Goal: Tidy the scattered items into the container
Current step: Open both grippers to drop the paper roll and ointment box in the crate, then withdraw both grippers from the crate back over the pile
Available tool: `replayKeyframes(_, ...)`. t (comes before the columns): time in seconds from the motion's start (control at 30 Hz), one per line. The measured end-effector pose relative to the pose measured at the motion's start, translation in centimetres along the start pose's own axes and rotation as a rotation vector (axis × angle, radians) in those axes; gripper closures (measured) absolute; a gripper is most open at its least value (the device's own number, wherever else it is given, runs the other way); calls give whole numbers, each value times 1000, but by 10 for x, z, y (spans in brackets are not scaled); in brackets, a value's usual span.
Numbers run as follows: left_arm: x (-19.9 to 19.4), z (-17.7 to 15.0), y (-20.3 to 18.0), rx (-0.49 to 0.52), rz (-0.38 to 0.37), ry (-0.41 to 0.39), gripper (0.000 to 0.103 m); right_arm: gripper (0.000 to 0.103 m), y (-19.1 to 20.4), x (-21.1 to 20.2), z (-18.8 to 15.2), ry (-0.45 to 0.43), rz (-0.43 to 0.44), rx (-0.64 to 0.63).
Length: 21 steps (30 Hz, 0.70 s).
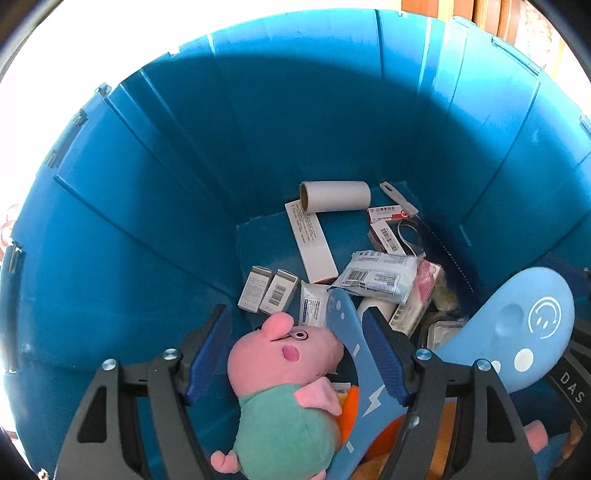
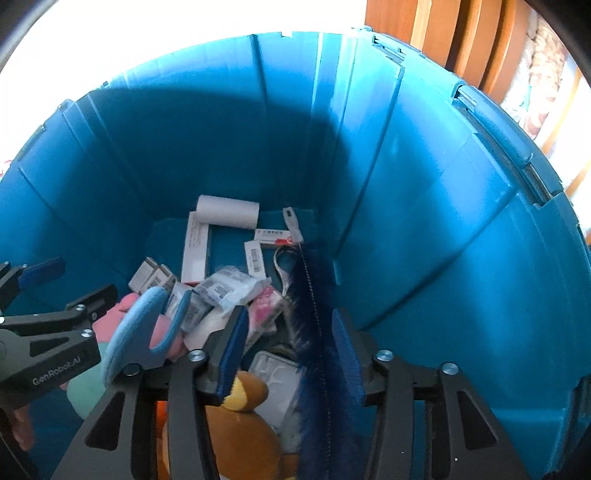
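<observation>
Both tongs are seen inside a deep blue container (image 1: pixel 155 206), looking down at the floor of it.

Left tongs (image 1: pixel 297 354) are spread wide, nothing gripped. A pink pig plush (image 1: pixel 291 373) in a green top lies between and below the fingers, not pinched; whether it touches the pads cannot be told. A light blue curved plastic piece (image 1: pixel 517 332) with a smiley mark is seen at right, and a second blue strip with a lightning mark (image 1: pixel 354 369) runs just beside the right finger.

Right tongs (image 2: pixel 290 349) are also released, jaws apart. A dark blue bristle brush (image 2: pixel 314 325) with a twisted wire spine passes up through the gap, closer to the right finger; contact cannot be told. A brown plush (image 2: pixel 240 435) lies under the left finger, with a clear plastic tray (image 2: pixel 273 373) beside it.

Already lying on the container floor: a white roll (image 1: pixel 334 195) against the far wall, a long white box (image 1: pixel 314 245) touching it, two small grey boxes (image 1: pixel 267 290) side by side, a plastic-wrapped pack (image 1: pixel 376 277), red-and-white medicine boxes (image 1: pixel 386 225).

Wooden furniture (image 2: pixel 443 33) is visible beyond the rim.
</observation>
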<state>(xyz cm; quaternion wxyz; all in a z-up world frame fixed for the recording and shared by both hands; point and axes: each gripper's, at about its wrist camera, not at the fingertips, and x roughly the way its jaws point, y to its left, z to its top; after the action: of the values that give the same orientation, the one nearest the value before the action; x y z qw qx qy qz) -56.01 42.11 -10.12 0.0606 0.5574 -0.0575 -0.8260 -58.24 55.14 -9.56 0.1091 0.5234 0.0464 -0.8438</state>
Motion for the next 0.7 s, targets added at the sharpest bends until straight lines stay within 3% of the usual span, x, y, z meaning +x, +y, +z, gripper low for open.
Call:
replayKeyframes(0.13, 1, -1, 2, -7, 6, 0, 30, 38, 3, 3, 0, 2, 8, 7)
replayKeyframes(0.3, 2, -2, 3, -14, 14, 1, 29, 20, 11, 2, 0, 4, 34, -15)
replayKeyframes(0.5, -20, -12, 14, -60, -29, -41, 27, 2, 20, -20, 1, -52, 69, -35)
replayKeyframes(0.7, -50, -34, 18, -70, -31, -106, 25, 0, 23, -69, -5, -169, 126, -26)
